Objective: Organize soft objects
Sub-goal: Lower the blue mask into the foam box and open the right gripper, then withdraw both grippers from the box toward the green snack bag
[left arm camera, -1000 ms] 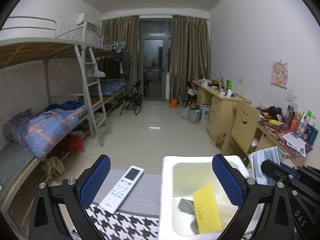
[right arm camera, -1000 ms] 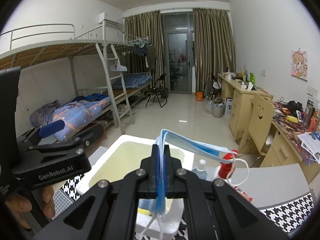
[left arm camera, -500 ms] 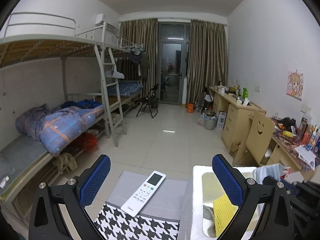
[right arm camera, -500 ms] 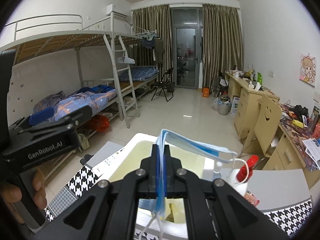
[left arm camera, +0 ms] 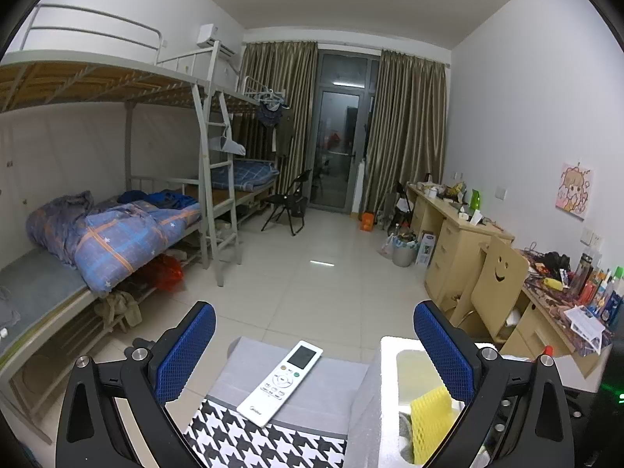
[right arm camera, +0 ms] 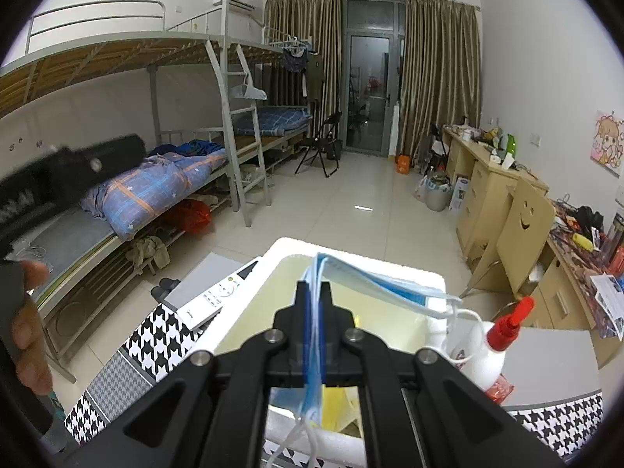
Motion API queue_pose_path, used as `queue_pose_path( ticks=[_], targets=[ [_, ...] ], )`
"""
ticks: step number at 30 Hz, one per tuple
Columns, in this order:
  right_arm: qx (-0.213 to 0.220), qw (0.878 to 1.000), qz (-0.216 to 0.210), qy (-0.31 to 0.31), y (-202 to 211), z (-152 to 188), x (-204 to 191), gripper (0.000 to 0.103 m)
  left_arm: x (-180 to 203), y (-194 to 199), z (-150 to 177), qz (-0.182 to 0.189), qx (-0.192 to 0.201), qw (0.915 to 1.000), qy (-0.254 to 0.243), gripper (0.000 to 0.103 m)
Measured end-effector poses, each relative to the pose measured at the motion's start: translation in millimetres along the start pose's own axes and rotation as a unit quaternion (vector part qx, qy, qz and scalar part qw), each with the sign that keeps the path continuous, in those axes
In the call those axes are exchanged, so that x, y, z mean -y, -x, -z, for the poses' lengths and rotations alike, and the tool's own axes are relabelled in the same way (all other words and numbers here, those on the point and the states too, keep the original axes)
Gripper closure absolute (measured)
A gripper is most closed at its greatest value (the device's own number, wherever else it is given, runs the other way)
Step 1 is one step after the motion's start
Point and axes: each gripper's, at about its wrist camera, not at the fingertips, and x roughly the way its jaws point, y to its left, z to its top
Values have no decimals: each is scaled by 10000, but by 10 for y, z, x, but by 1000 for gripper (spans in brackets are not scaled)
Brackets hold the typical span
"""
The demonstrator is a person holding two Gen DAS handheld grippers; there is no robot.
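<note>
Mask (right arm camera: pixel 374 279) — long axis angled forward-right, pinched in right tool (right arm camera: pixel 314 292); left tool (left arm camera: pixel 312 347) spread, holding nothing.

Houndstooth-clothed table (left arm camera: pixel 273 442) — remote (left arm camera: pixel 280 382), foam box (right arm camera: pixel 353 251), bottle (right arm camera: pixel 489 355)

Small brand mark on the white remote (left arm camera: pixel 280 383) — too small to read

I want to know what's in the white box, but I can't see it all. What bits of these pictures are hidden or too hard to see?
- White box floor: right wrist view, hidden by the right gripper and the face mask it grips.
- Yellow sponge: left wrist view, partly behind a finger of the open left gripper; the grey thing beside it is cut off.
- Remote control button labels: too small.
- White bottle label: right wrist view, mostly hidden by the mask's loops.
</note>
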Motion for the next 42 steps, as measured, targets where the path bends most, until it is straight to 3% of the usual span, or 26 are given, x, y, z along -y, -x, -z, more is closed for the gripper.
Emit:
queue_pose_path(
  ticks=[4,7,9,12,15,20,23,42],
  targets=[
    [-205,9998,54,-13,-126,25,17,90,-20,9,-7,39,-5,10000,9,1],
    [-331,9994,45,-61,-177,43,50,73,-30,22,-17,57,9,10000,51,1],
    [-369,9992,-17,-128,-178,63,59,52,-14,14,-18,80,15,10000,57,1],
    [-326,9993,-25,-158,-139,84,44,36,-2,7,-22,108,-14,9999,64,1],
    [-221,9997,35,-93,-76,90,14,27,-8,22,-33,131,-1,9999,103,1],
    [-134,9996,52,-223,40,81,27,25,-44,55,-45,205,15,9997,141,1],
    [-37,9996,139,-227,127,80,24,19,-21,70,-38,234,29,9996,124,1],
    [404,9976,378,-426,767,186,184,13,199,213,16,424,158,9988,-177,1]
  ],
)
